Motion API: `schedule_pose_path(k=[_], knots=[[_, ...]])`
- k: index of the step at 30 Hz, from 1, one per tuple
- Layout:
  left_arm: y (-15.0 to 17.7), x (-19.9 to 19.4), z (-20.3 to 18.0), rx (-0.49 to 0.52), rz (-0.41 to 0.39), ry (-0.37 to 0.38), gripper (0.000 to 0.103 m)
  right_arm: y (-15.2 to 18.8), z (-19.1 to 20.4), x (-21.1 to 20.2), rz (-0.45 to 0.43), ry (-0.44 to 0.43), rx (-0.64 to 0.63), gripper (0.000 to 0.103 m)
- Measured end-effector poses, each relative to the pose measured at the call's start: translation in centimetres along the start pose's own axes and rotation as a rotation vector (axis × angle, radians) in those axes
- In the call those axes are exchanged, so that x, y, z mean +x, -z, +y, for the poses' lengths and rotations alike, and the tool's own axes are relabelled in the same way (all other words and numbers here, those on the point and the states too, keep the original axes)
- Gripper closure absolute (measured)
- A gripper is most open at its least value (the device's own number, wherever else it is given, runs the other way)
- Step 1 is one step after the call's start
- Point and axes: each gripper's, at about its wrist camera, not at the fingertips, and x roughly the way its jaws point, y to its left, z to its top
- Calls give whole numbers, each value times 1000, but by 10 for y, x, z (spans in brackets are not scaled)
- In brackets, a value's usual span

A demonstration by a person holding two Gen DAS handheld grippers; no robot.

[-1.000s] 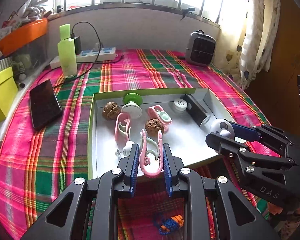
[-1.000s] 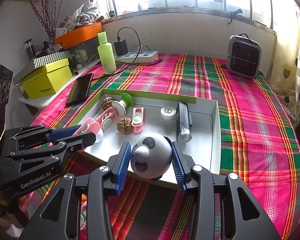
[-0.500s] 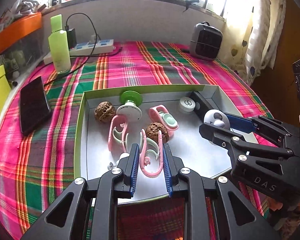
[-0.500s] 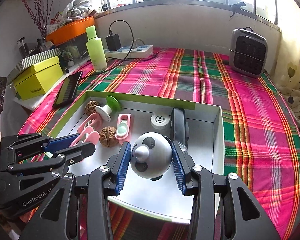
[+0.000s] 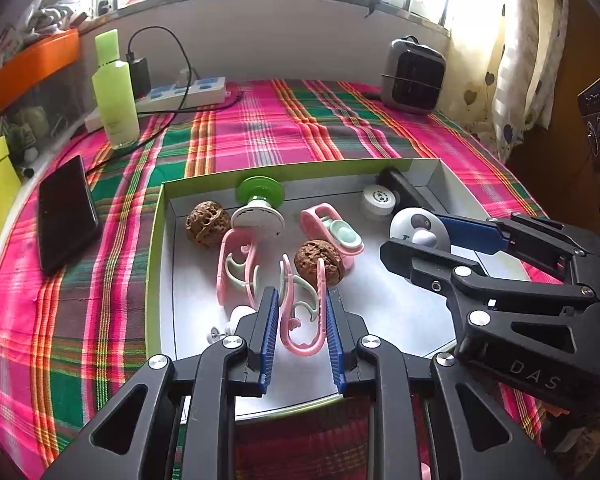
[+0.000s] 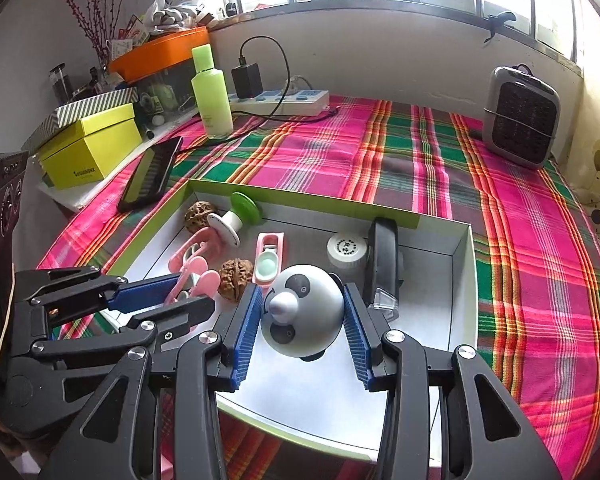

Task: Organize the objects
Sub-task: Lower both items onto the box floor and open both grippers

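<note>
Both grippers have come forward over the tray since a second ago, carrying their loads from its near edge in above the white floor. The left gripper [image 5: 299, 312] has its blue pads pressed against the sides of a pink clip [image 5: 302, 312], a looped piece with pale green hooks inside it, held just short of a walnut [image 5: 319, 263] that lies near the middle of the tray [image 5: 154, 240]. The right gripper [image 6: 300, 314] is clamped on a round panda toy [image 6: 302, 312], grey-white with black ear and eye patches and a stubby nose, pinched on either side by the blue pads; whether it touches the tray floor I cannot tell. Beyond it, against the far right of the tray, lies a long black item [image 6: 384, 252] with a clear tip, and beside that a small white round container [image 6: 346, 248]. Farther left sit a pink holder [image 5: 332, 232] with a mint disc in it, a second pink clip [image 5: 236, 264], a white and green knob-shaped piece [image 5: 258, 204] and another walnut [image 5: 206, 224] by the back left corner. The tray rests on a pink and green plaid cloth [image 6: 420, 152]. Outside it a dark phone [image 5: 66, 212] lies to the left, a green bottle [image 6: 212, 88] stands upright by a power strip [image 6: 288, 100], and a small grey heater [image 6: 522, 116] sits at the far right under the window.
</note>
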Motion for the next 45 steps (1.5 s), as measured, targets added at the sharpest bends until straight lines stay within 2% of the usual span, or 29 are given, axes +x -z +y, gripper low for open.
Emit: schedule_pose_path(k=[9, 14, 25, 27, 29, 45], knots=[[0, 2, -4, 26, 0, 3, 82, 2, -2, 13, 50, 13, -13, 61], [1, 9, 3, -19, 30, 22, 82, 5, -5, 17, 59, 29, -12, 61], [1, 9, 3, -14, 30, 15, 80, 5, -7, 20, 59, 34, -11, 61], [1, 9, 3, -13, 30, 17, 77, 5, -7, 19, 58, 37, -10, 61], [1, 9, 2, -9, 31, 22, 70, 5, -6, 19, 58, 41, -13, 61], [4, -11, 2, -17, -1, 16, 58, 9, -4, -2, 8, 51, 28, 59]])
